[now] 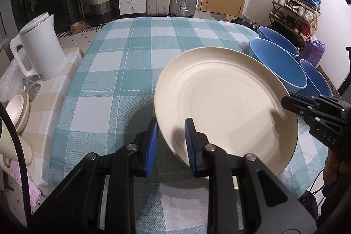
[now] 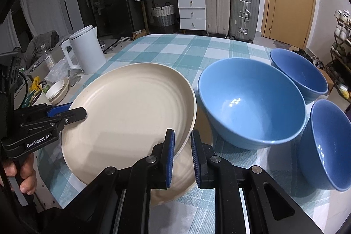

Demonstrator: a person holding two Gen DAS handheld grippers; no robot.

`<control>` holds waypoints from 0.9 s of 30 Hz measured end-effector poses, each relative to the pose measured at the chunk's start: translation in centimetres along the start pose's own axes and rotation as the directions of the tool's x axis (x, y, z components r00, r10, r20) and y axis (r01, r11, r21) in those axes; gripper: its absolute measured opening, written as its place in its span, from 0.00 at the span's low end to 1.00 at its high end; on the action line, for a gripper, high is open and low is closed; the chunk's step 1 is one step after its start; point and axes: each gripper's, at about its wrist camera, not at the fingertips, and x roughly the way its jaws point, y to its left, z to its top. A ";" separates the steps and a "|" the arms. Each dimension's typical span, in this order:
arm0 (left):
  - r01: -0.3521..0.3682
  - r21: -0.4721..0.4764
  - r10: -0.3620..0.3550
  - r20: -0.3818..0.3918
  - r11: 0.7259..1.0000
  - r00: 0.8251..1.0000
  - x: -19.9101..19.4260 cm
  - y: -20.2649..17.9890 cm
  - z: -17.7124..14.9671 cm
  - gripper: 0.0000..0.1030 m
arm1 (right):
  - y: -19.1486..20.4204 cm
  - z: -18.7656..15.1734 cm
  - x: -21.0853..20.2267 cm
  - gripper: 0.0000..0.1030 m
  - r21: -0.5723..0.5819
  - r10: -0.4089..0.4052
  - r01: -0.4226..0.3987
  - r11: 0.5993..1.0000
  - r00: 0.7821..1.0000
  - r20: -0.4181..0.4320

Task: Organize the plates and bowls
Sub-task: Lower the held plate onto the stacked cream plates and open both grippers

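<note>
Cream plate point(image 2: 131, 106) gripped at opposite rims by left claw point(image 1: 171, 142) and right claw point(image 2: 182, 152).

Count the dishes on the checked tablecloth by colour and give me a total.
Cream plates: 2, one held tilted above one lying flat
Blue bowls: 3, large, far, near right
Total: 5

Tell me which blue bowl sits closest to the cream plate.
The largest blue bowl, right beside the cream plate; the two smaller bowls lie beyond it, farther right.
</note>
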 end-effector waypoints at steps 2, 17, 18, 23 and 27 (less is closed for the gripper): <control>0.002 -0.003 -0.002 -0.003 1.000 1.000 0.2 0.0 0.0 0.20 | 0.0 -0.3 0.1 0.15 0.005 -0.003 0.003 1.000 1.000 -0.001; -0.033 0.044 0.035 -0.031 0.998 0.999 2.5 -1.4 -0.8 0.20 | 0.1 -1.5 0.5 0.15 0.009 -0.051 0.051 0.999 0.999 0.007; -0.034 0.048 0.036 -0.033 0.998 0.999 2.6 -1.6 -0.8 0.20 | 0.1 -1.6 0.6 0.15 0.007 -0.055 0.055 0.998 0.998 0.007; -0.043 0.055 0.046 -0.042 0.998 0.998 3.4 -1.8 -0.8 0.20 | 0.1 -2.1 0.9 0.15 0.009 -0.069 0.069 0.998 0.998 0.002; -0.057 0.059 0.059 -0.042 0.997 0.997 3.8 -1.8 -0.9 0.20 | 0.4 -2.5 1.3 0.15 0.002 -0.084 0.084 0.996 0.996 0.002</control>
